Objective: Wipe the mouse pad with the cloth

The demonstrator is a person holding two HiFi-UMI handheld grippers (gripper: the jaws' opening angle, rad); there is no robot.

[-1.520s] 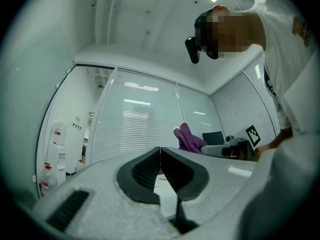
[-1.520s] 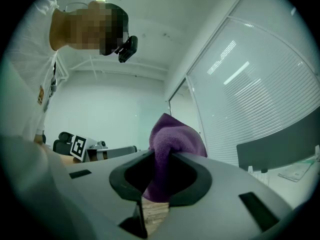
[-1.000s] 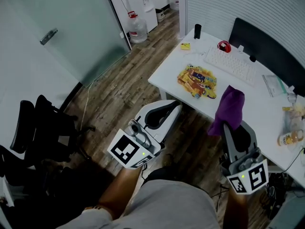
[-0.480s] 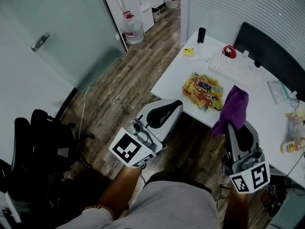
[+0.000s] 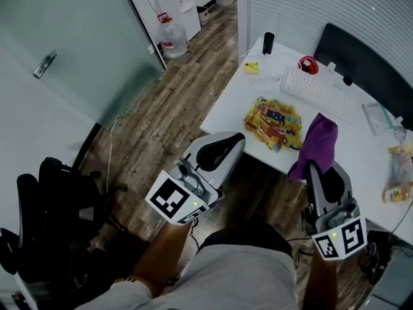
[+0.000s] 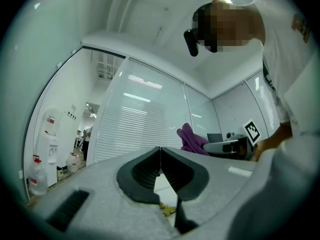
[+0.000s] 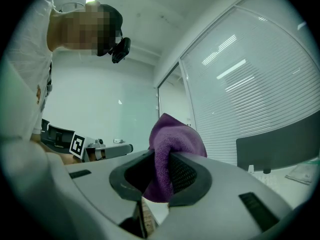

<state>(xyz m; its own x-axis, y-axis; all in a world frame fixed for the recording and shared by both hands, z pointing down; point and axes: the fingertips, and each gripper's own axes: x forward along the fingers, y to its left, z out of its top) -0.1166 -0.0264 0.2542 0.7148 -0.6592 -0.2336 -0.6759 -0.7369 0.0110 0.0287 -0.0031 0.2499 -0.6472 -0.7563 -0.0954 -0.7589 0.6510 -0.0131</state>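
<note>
A wood-plank floor [image 5: 171,105] runs between a frosted glass door [image 5: 77,41] and a white desk [image 5: 229,105] that stands against a wall of closed blinds. On the desk, near its front edge, lies the mouse pad [image 5: 273,121], yellow and busy with coloured print, flat and uncovered. Behind it sits a white keyboard [image 5: 313,90], and beyond that a dark monitor [image 5: 361,63]. A small red object [image 5: 308,64] rests at the keyboard's far end; it may be a mouse, but it is too small to tell. A black cylinder [image 5: 268,42] stands upright at the desk's far corner, with a small yellow item [image 5: 251,67] just beside it. A water bottle [image 5: 166,35] stands on the floor by the door, and a black chair [image 5: 45,196] stands at the left.

The left gripper [image 5: 224,146] is held over the floor, short of the desk's front edge; its jaws are pressed together with nothing between them. The right gripper [image 5: 321,171] pinches the purple cloth [image 5: 316,142], which bunches up out of the jaws. In the head view the cloth shows just to the right of the mouse pad, without overlapping it.
</note>
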